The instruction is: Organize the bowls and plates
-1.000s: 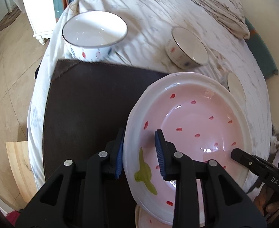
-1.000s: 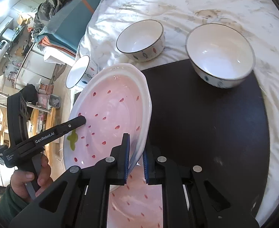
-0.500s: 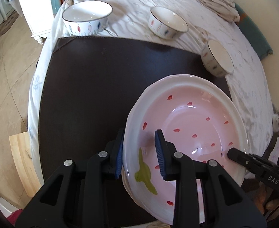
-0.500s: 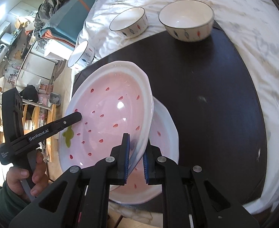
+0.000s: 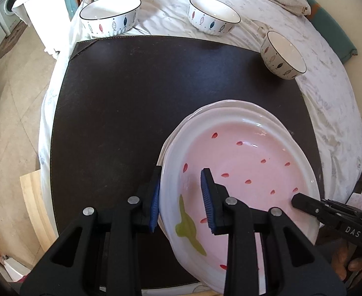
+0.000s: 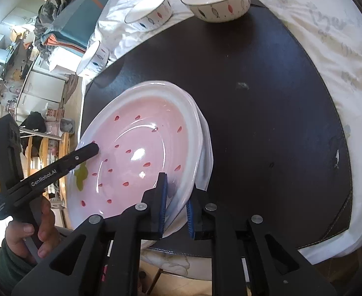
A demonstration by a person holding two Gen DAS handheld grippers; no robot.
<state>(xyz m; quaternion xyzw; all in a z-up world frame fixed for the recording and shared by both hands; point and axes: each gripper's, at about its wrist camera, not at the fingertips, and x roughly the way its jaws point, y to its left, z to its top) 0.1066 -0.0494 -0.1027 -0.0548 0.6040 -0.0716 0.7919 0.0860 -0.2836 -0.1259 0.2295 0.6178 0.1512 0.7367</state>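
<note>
Dark brown mat [image 5: 136, 113] over a rumpled white sheet [image 5: 171, 7], teal cushion [image 5: 338, 42] at the edge

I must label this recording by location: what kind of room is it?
Probably a lived-in home, not a lab: a table under a creased white cloth, fish-pattern bowls, a washing machine at the edge, folded clothes piled behind.

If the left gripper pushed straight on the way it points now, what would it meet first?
Likely the pink plate already between its jaws: the left gripper straddles the rim, with a second plate just beneath and the dark mat under that.
</note>
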